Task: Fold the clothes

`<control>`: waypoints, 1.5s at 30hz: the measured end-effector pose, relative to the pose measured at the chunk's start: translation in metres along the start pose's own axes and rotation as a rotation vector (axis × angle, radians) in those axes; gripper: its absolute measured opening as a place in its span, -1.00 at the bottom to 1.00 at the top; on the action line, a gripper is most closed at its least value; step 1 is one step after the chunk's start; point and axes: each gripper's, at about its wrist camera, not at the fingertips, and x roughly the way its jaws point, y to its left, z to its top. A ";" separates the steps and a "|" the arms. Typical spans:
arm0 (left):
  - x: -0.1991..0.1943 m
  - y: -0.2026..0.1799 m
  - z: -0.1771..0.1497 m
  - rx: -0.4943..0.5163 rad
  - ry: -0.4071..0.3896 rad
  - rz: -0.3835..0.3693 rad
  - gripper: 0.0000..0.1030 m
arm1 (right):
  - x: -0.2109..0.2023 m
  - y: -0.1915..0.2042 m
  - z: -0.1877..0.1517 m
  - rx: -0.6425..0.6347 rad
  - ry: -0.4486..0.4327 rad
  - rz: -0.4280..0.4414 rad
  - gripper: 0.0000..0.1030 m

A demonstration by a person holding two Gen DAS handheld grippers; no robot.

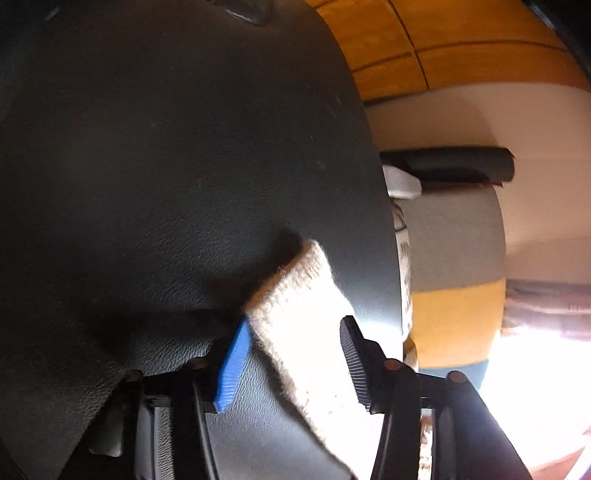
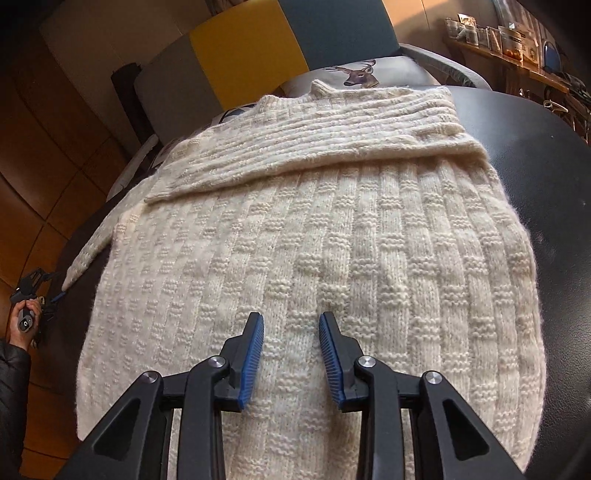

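Note:
A cream knitted sweater [image 2: 314, 258] lies flat on a black leather surface [image 2: 554, 184]. One sleeve [image 2: 314, 140] is folded across its upper part. The other sleeve [image 2: 92, 251] runs out to the left, and its cuff [image 1: 299, 314] lies between the fingers of my left gripper [image 1: 293, 350]. That gripper is open and straddles the cuff low over the leather [image 1: 166, 166]. In the right wrist view a hand holds this left gripper [image 2: 55, 291] at the far left edge. My right gripper [image 2: 291, 325] hovers open above the sweater's lower body with nothing between its fingers.
A cushion with a deer picture [image 2: 356, 75] sits behind the sweater, against grey, yellow and blue upholstered panels [image 2: 243, 48]. A shelf with small items [image 2: 509, 33] stands at the back right. Wooden panelling [image 2: 37, 166] lies to the left of the leather surface.

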 end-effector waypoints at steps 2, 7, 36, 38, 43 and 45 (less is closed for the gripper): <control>0.003 0.000 -0.001 -0.017 -0.007 0.032 -0.88 | 0.000 -0.002 -0.001 0.008 -0.007 0.009 -0.38; 0.004 -0.004 -0.006 -0.064 -0.025 0.005 -0.89 | 0.000 -0.008 -0.002 0.041 -0.013 0.056 -0.35; 0.121 -0.271 -0.432 0.766 0.587 -0.125 -0.88 | -0.010 -0.019 -0.004 -0.031 -0.006 0.193 -0.29; 0.126 -0.264 -0.445 0.781 0.626 -0.111 -0.84 | -0.017 -0.017 -0.001 -0.040 -0.019 0.222 -0.29; 0.111 -0.256 -0.449 0.770 0.675 -0.157 -0.38 | -0.033 -0.020 0.030 0.073 -0.104 0.390 -0.29; 0.090 -0.256 -0.427 0.741 0.678 -0.228 -0.24 | -0.021 -0.020 0.051 0.161 -0.082 0.461 -0.29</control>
